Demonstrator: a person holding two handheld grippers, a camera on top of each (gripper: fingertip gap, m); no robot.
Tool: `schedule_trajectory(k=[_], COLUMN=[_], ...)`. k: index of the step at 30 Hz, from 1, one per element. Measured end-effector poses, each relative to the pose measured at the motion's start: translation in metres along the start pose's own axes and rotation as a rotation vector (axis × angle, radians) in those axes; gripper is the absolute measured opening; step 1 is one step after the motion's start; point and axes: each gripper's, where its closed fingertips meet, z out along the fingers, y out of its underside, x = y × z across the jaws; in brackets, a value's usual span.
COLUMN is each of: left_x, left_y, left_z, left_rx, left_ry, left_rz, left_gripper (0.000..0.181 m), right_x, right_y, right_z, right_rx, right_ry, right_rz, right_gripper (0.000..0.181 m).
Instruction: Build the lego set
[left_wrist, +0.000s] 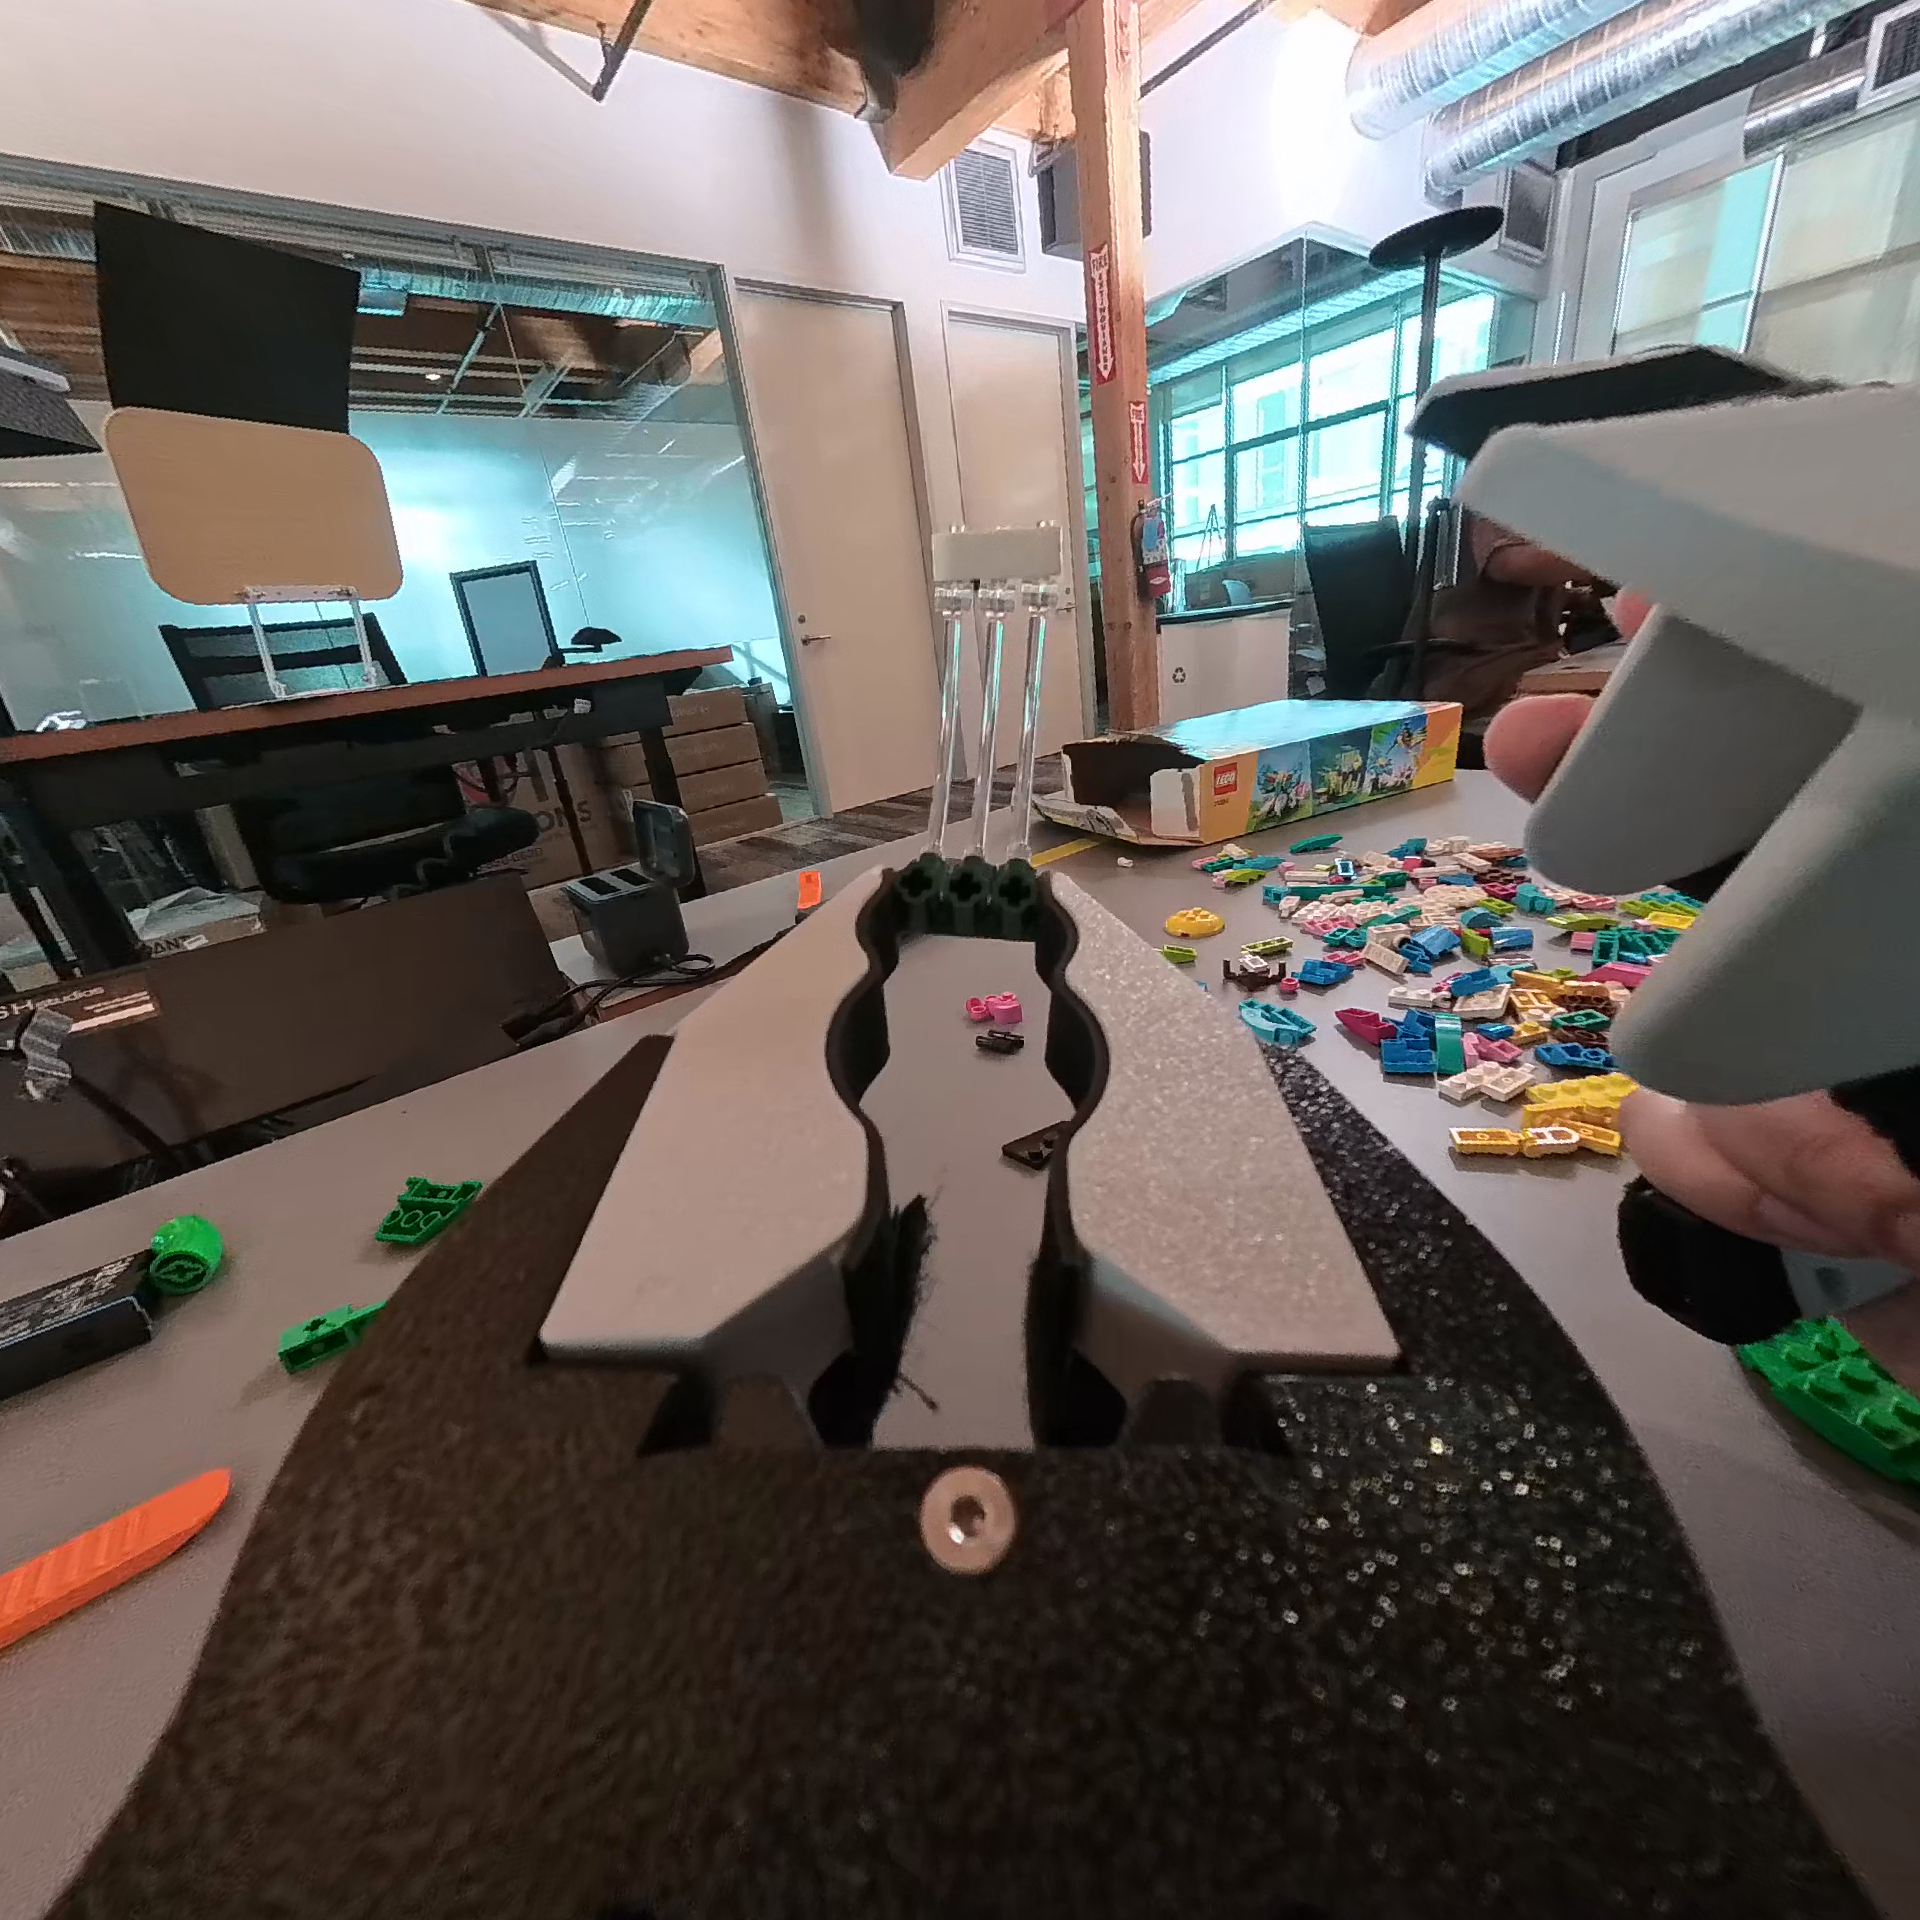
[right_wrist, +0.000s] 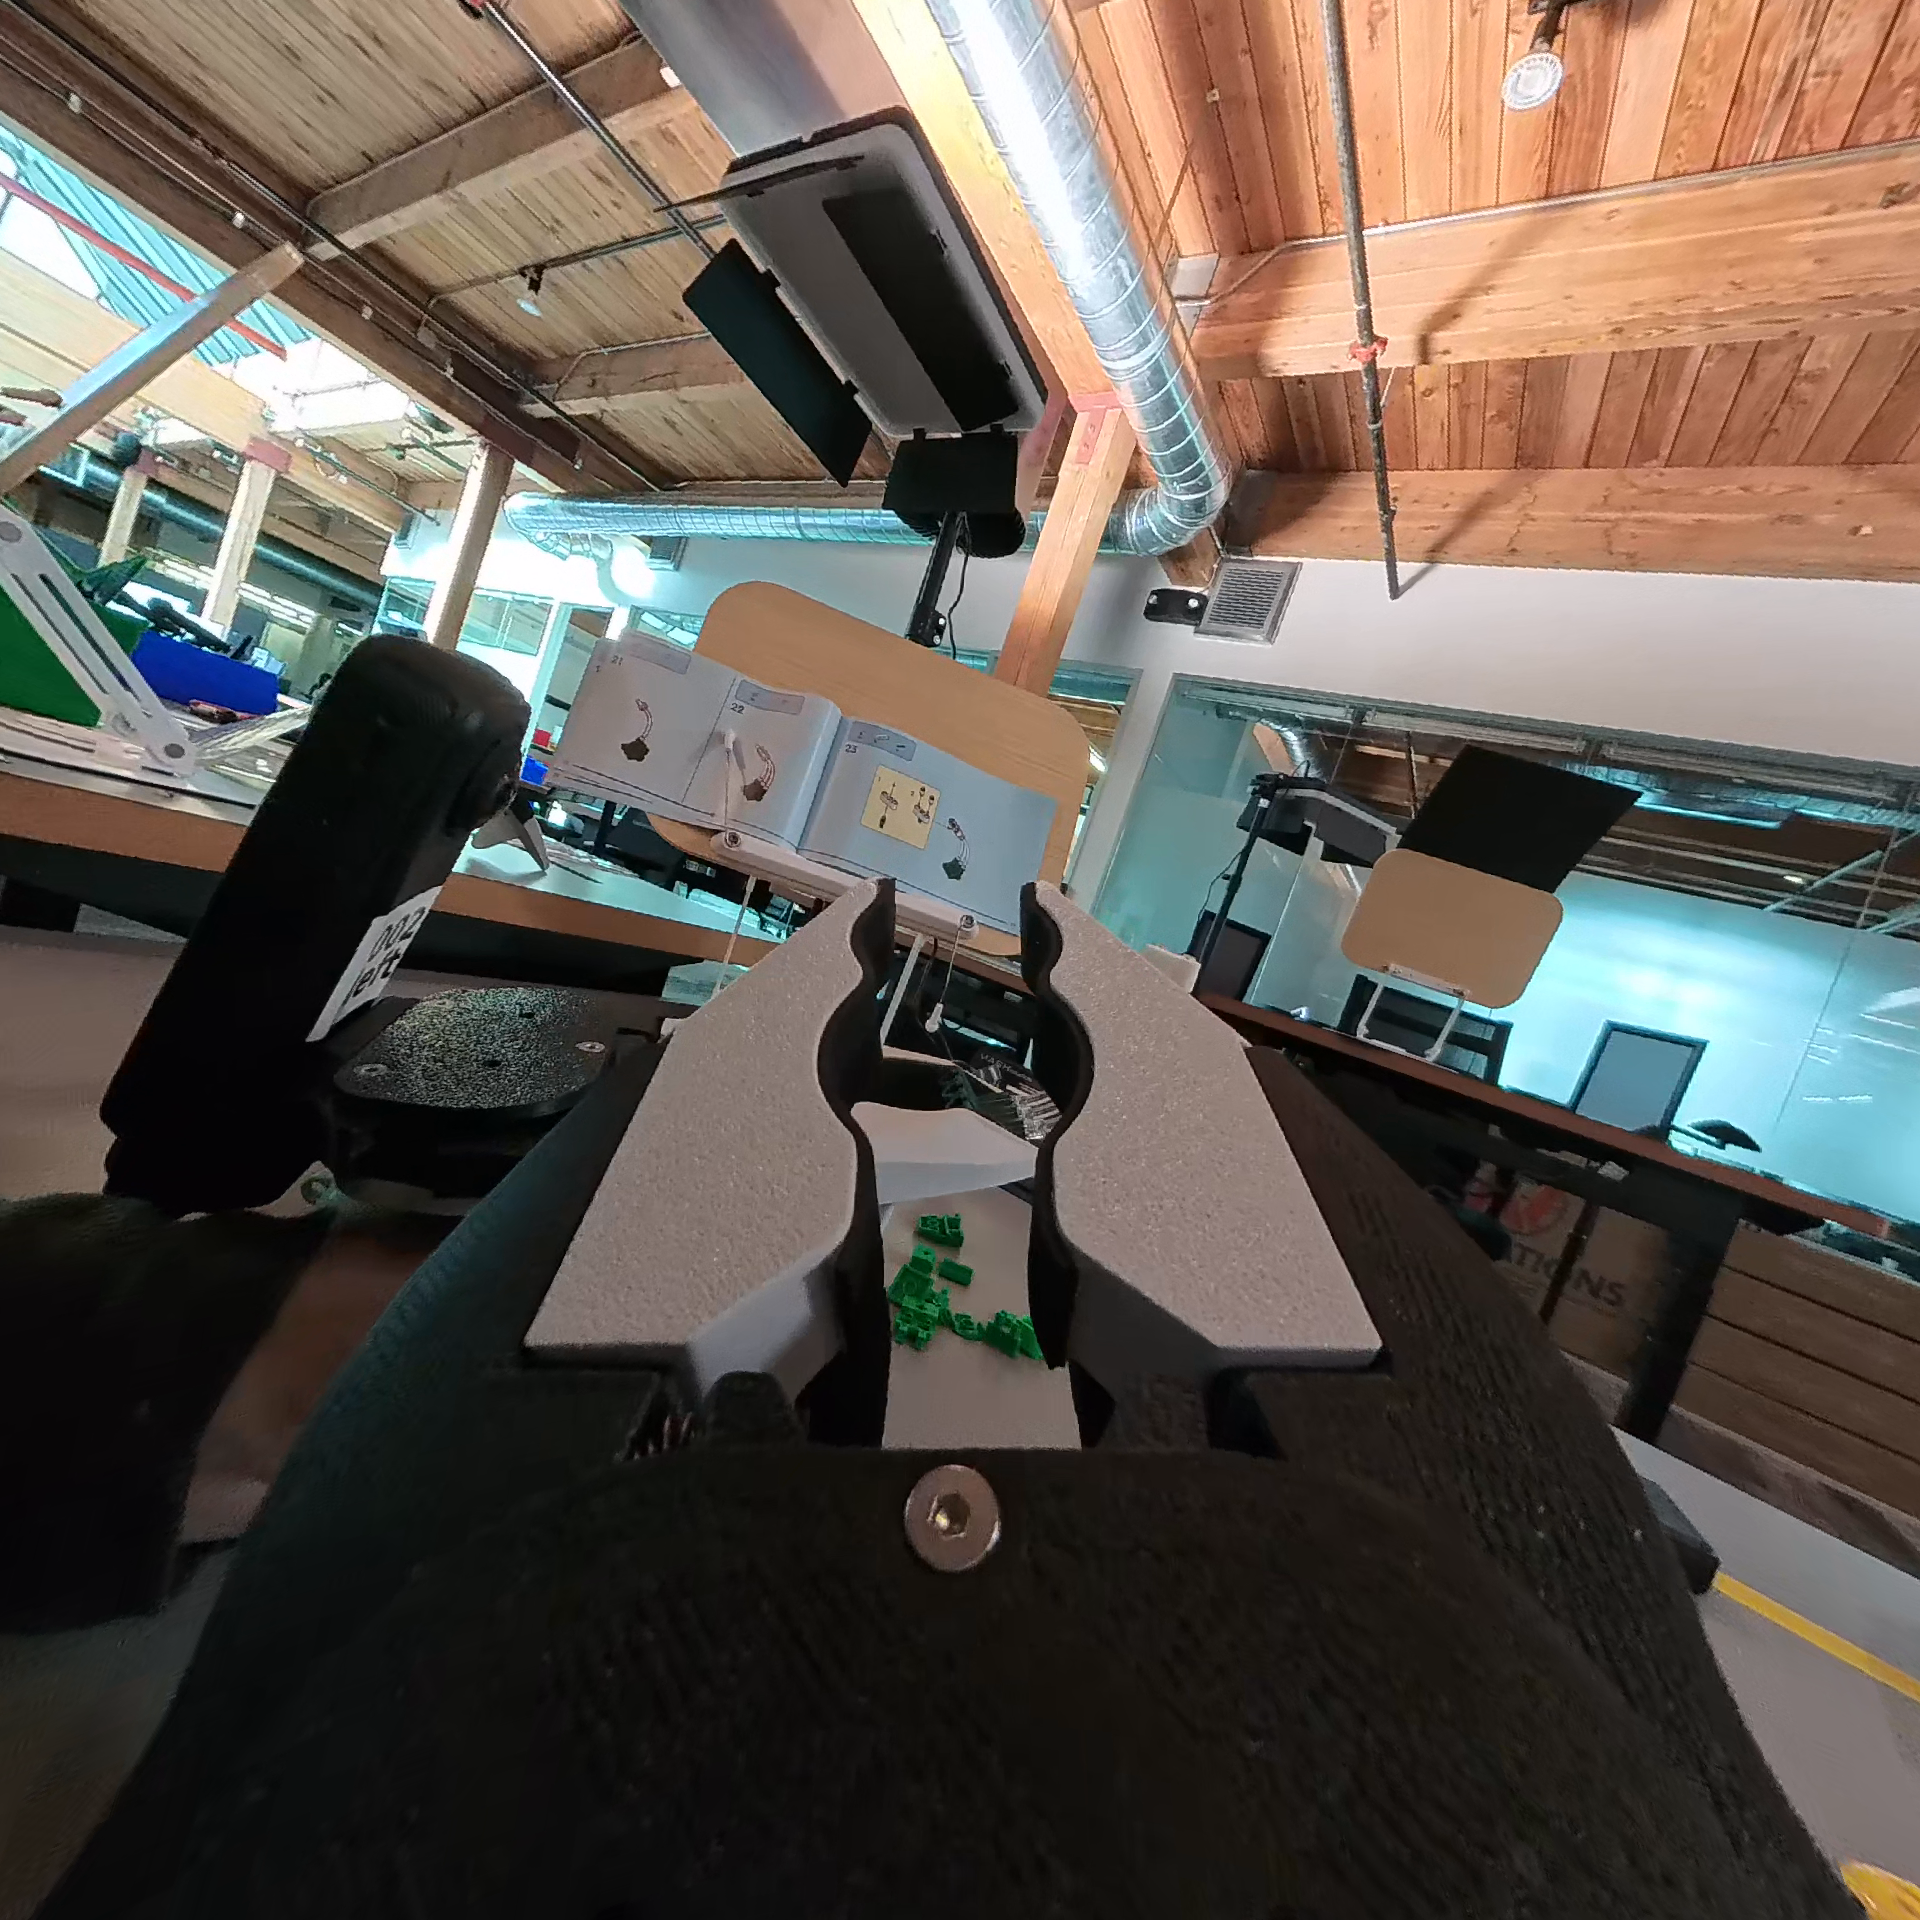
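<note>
Loft office — glass-walled rooms (left_wrist: 540, 499), desks (left_wrist: 343, 717), exposed ducts (right_wrist: 1101, 270).

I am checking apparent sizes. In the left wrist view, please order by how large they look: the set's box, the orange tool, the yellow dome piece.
1. Set's box, far back on the table.
2. Orange tool; nearness to the camera enlarges it, and the frame edge cuts it.
3. Yellow dome piece.

Green plate (left_wrist: 1839, 1397) — cut off at right edge, partly behind hand (left_wrist: 1787, 1174)
</note>
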Motion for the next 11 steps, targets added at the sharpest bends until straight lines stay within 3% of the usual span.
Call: schedule_trajectory(k=[1,11], left_x=[0.0001,0.0027], left_y=[-0.0001,-0.0019], left_z=[0.0000,0.0001], left_rx=[0.001,0.011], left_ry=[0.000,0.012], left_rz=[0.000,-0.003], left_gripper=[0.024,0.023], right_x=[-0.0003,-0.0027], right_y=[0.0004,0.0036], right_z=[0.0001,0.0008], right_rx=[-0.002,-0.013], right_ry=[-0.001,-0.012], right_rz=[-0.003,-0.004], right_gripper=[0.023,0.020])
